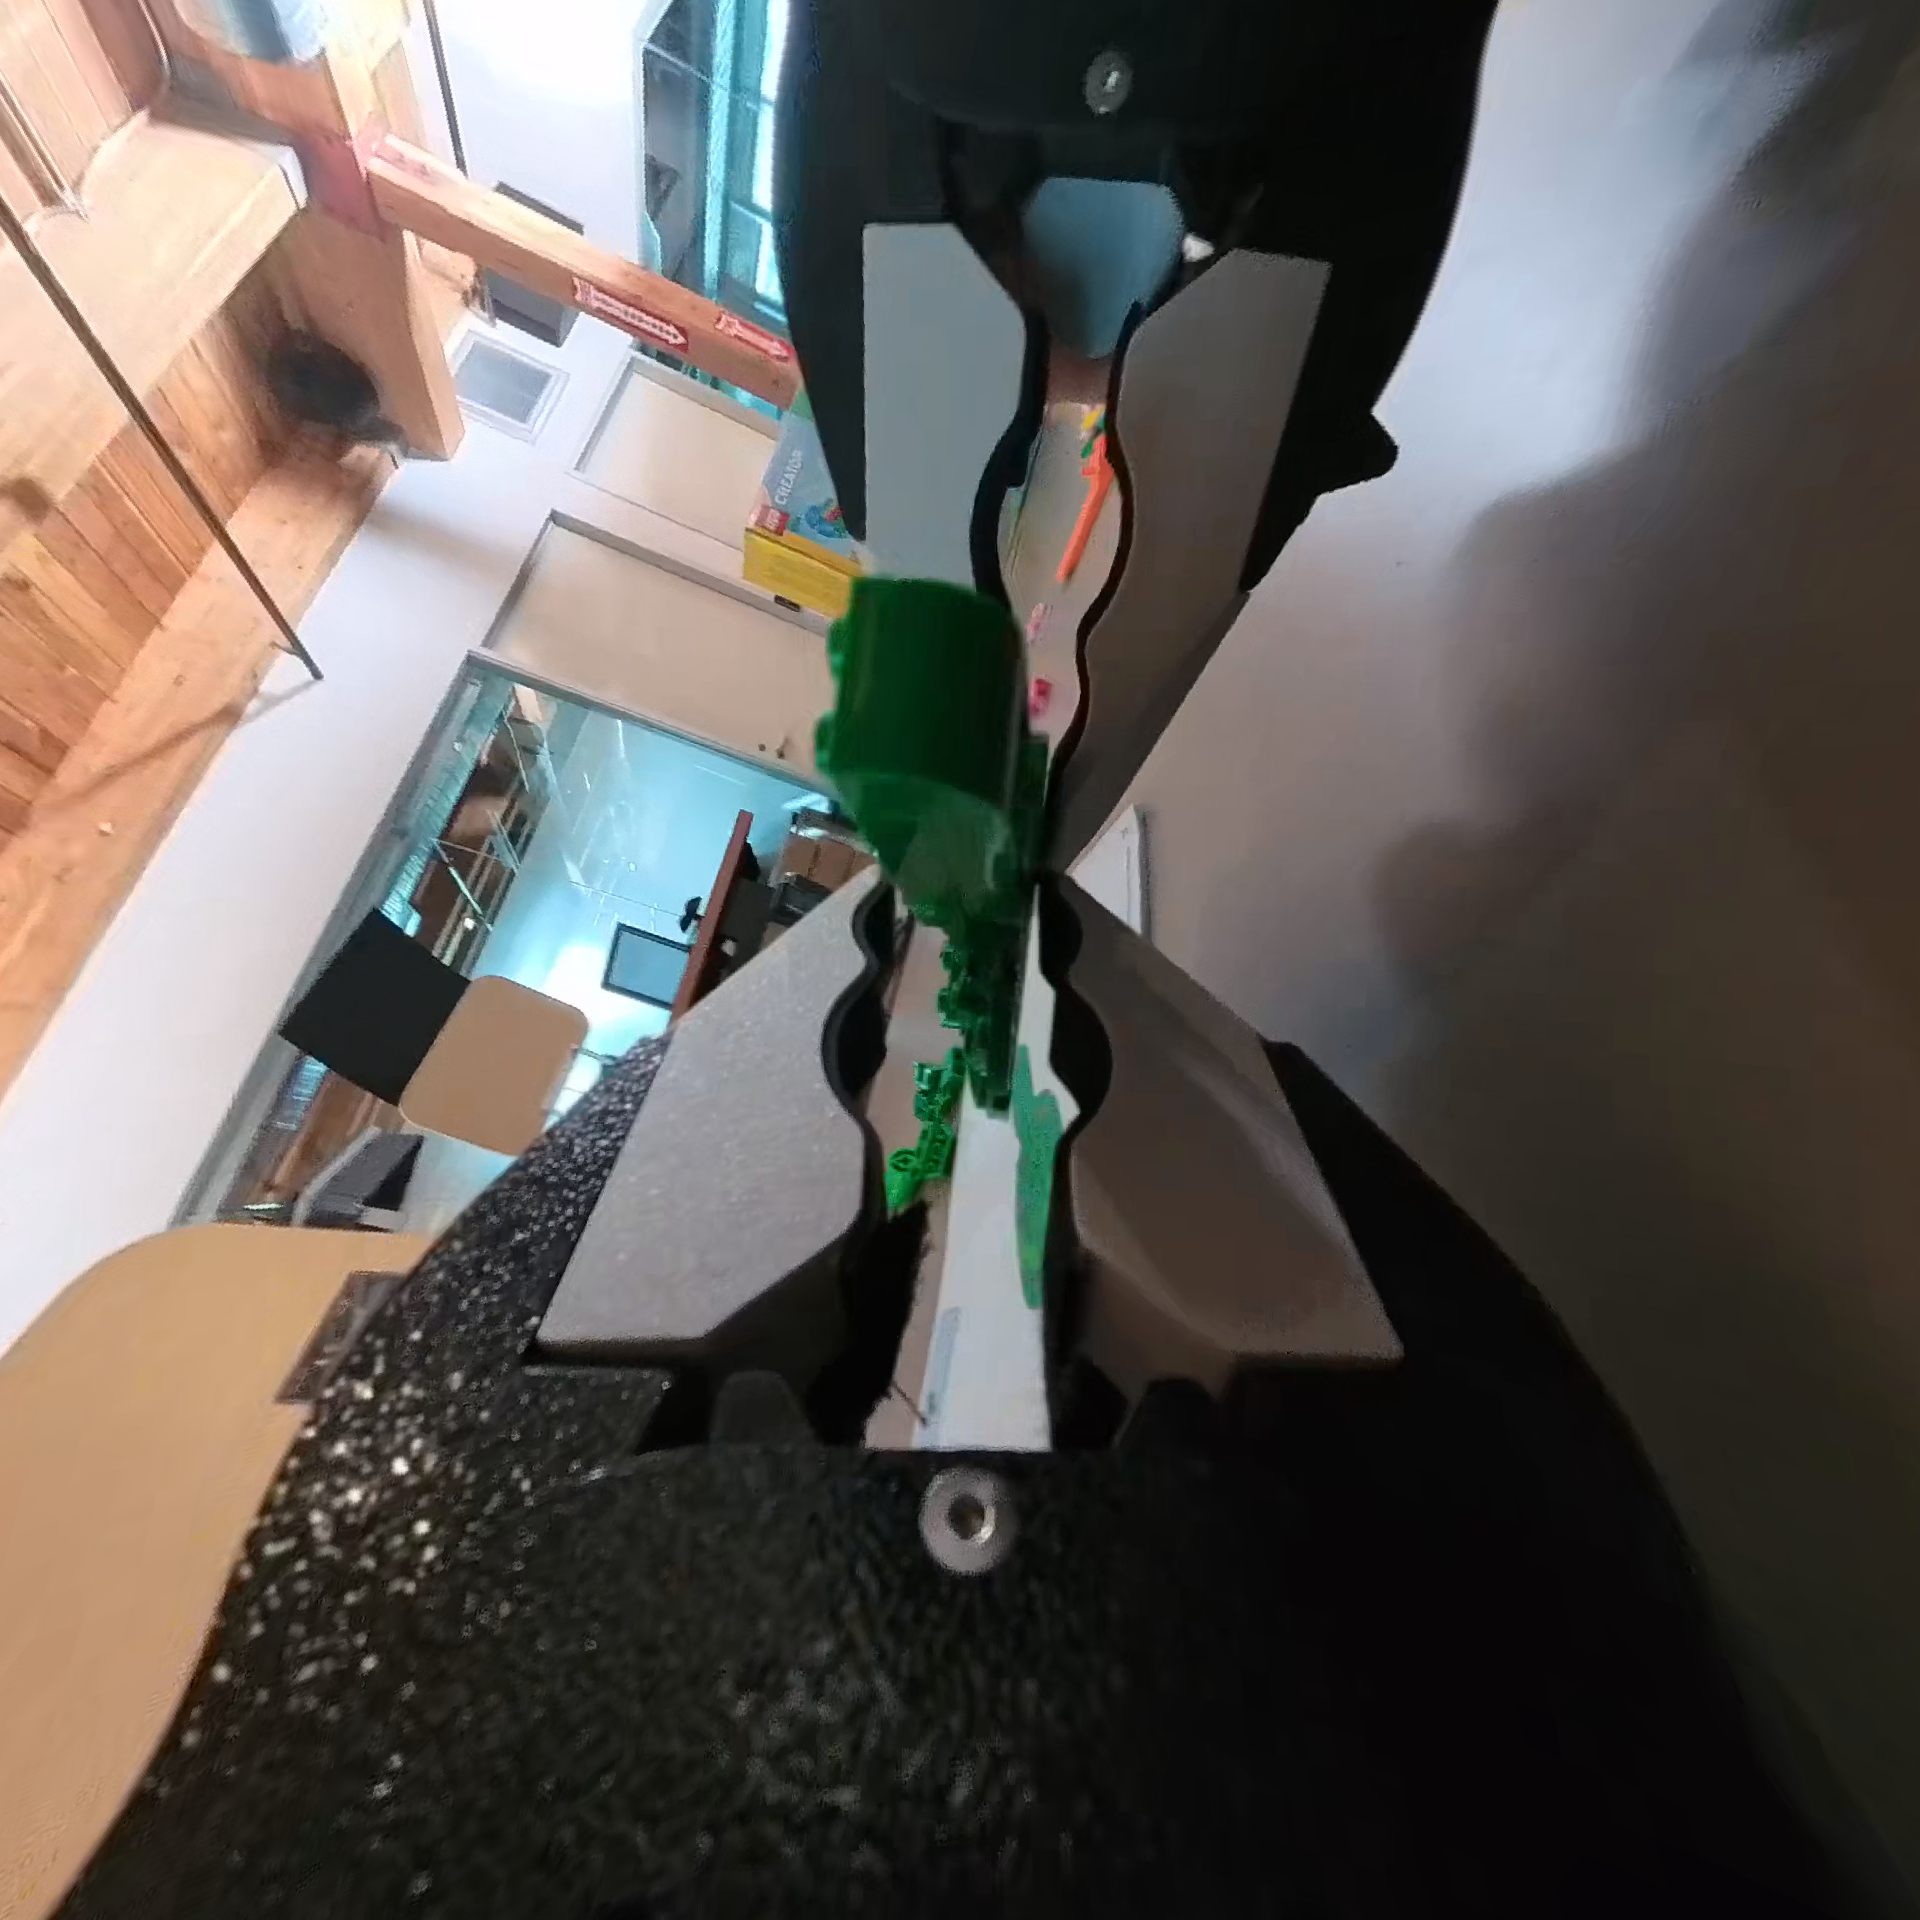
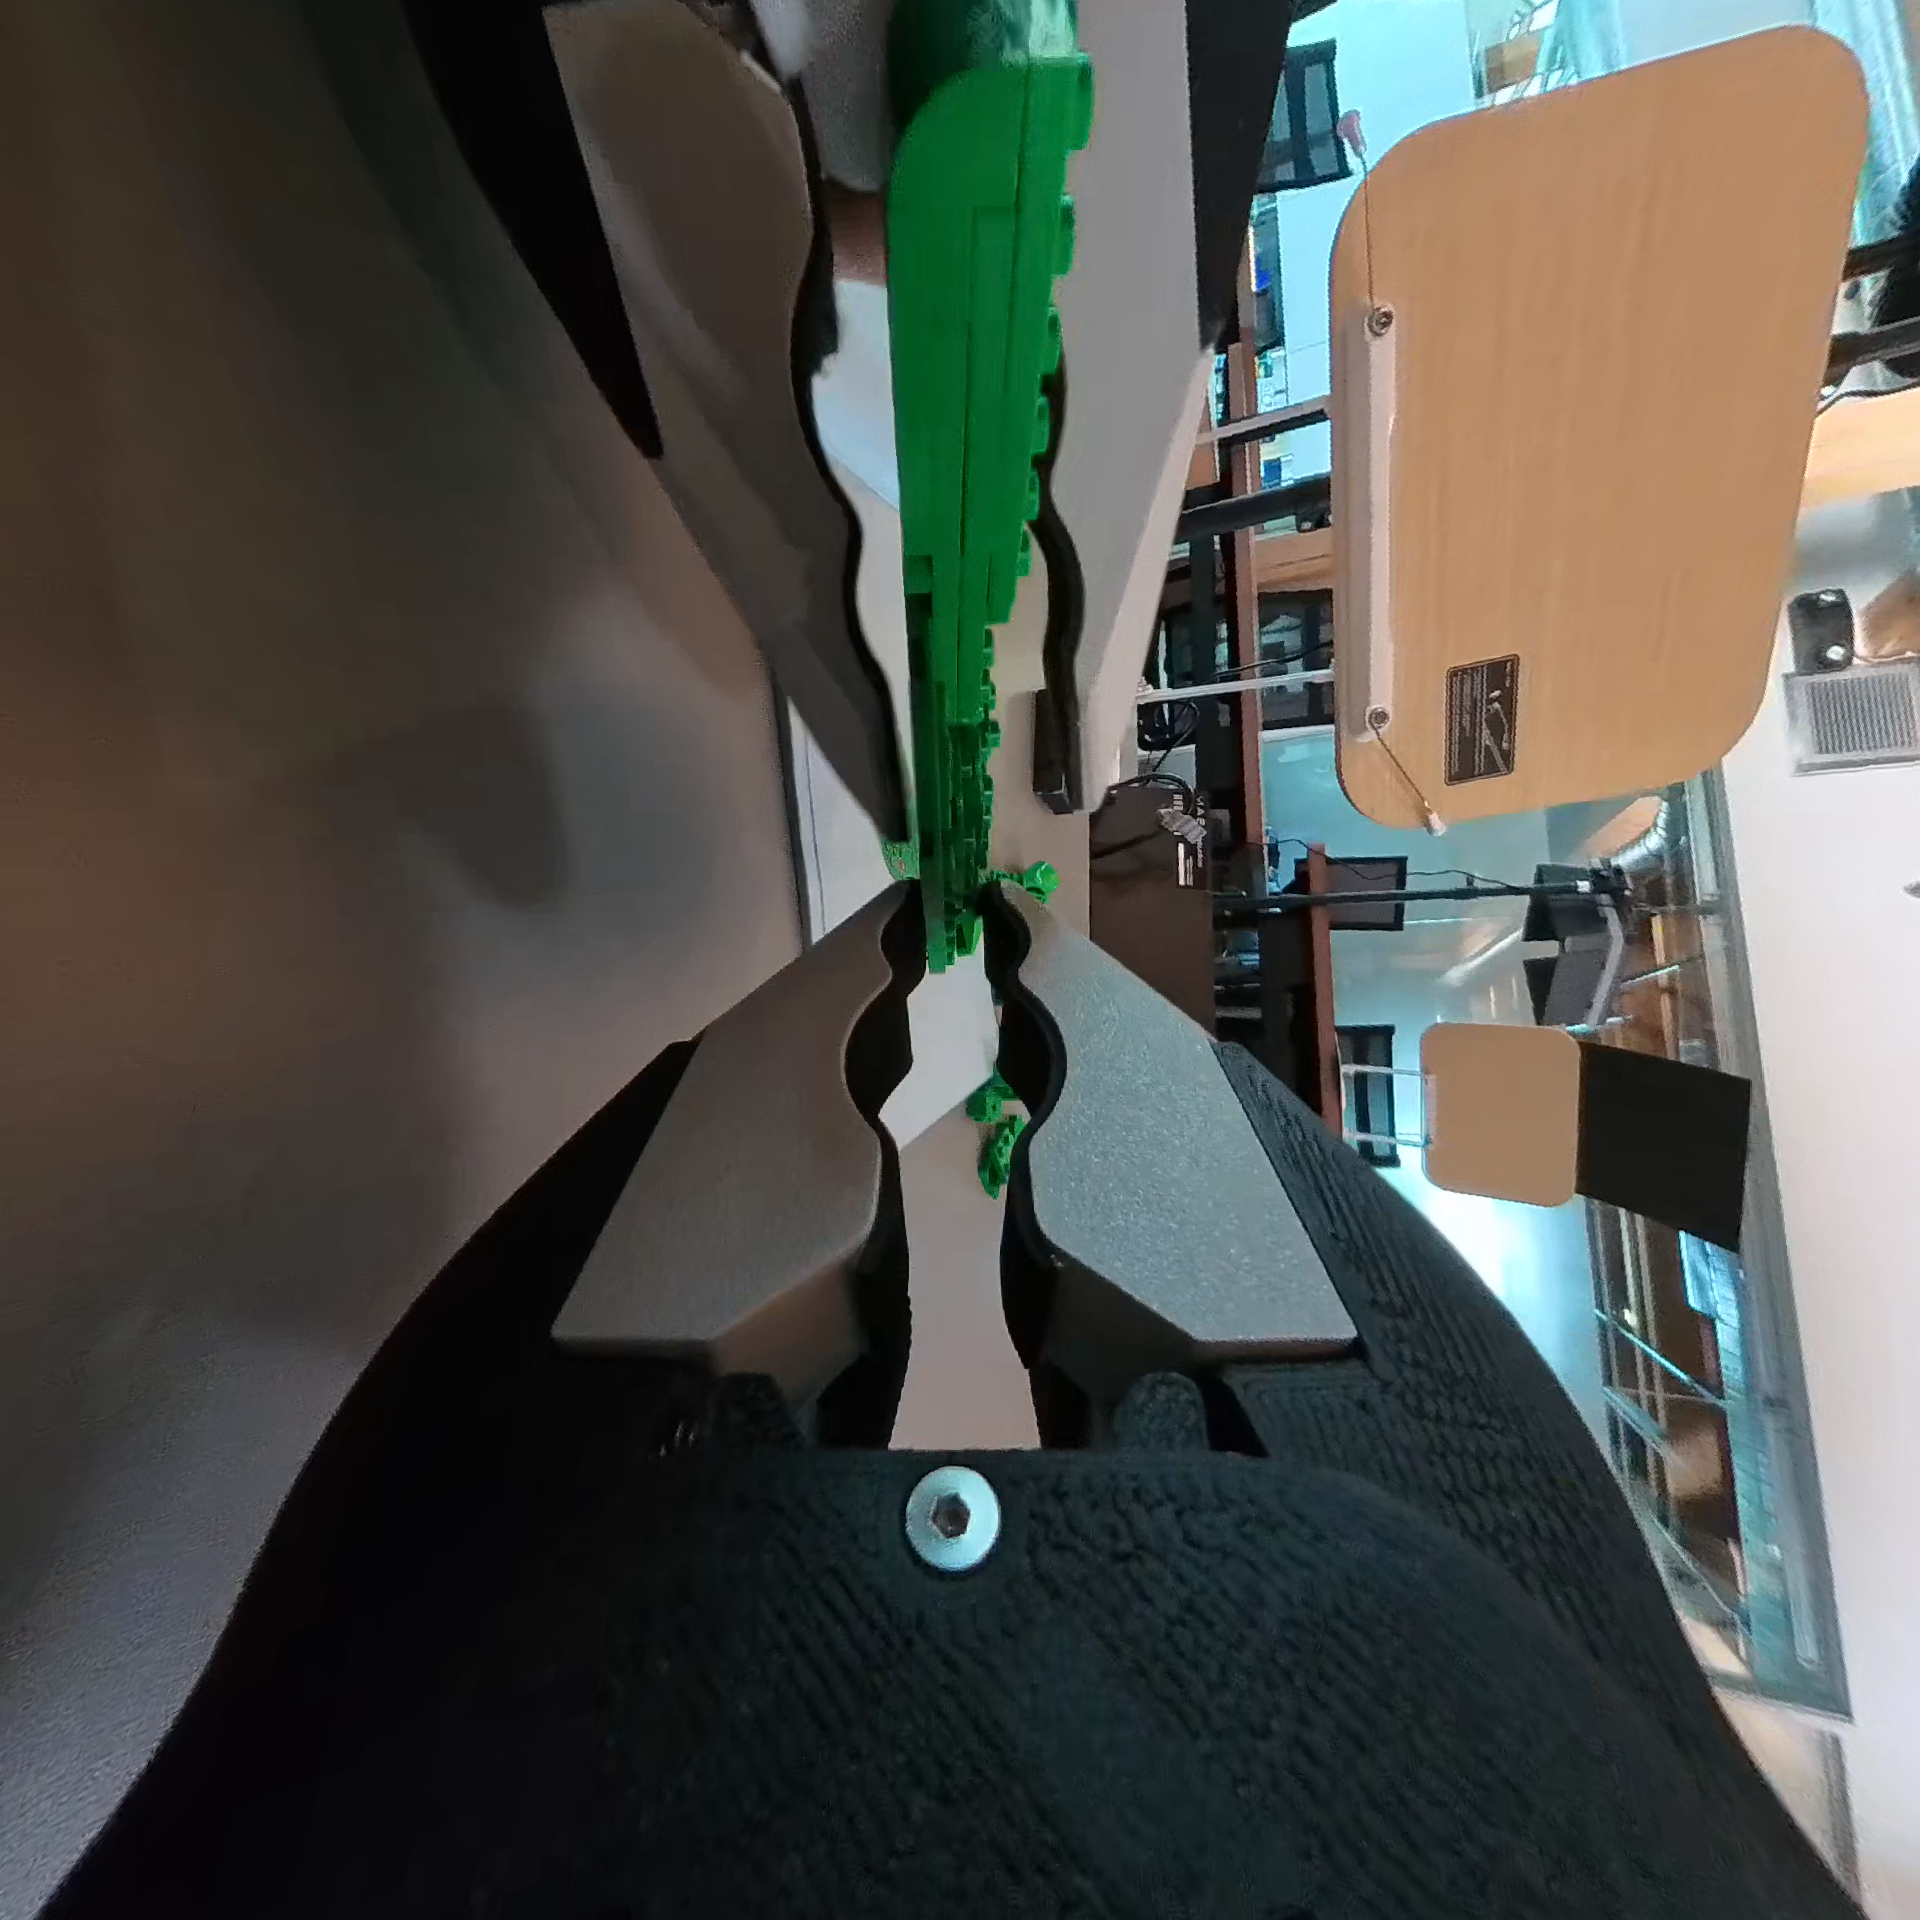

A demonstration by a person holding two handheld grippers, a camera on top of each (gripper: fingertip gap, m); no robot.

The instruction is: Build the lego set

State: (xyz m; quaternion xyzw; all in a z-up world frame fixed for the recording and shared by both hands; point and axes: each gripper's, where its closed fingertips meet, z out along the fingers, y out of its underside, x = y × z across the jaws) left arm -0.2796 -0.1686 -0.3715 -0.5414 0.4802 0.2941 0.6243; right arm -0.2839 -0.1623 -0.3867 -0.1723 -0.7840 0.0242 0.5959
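Left wrist view: the left gripper (image 1: pixel 961 883) clamps one end of the green lego build (image 1: pixel 930 727), the right gripper (image 1: pixel 1049 582) meeting it from twelve o'clock.

Right wrist view: the right gripper (image 2: pixel 951 899) pinches the build's (image 2: pixel 977 364) near end, which runs toward twelve o'clock; loose green pieces (image 2: pixel 995 1127) lie on the white table (image 2: pixel 951 1330).

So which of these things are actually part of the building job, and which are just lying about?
Part of the job:
- flat green stack of lego plates, pinched from opposite ends by right claw and left claw
- small loose green lego pieces on the white table

Lying about:
- lego set's cardboard box
- orange plastic tool
- pale wooden panel
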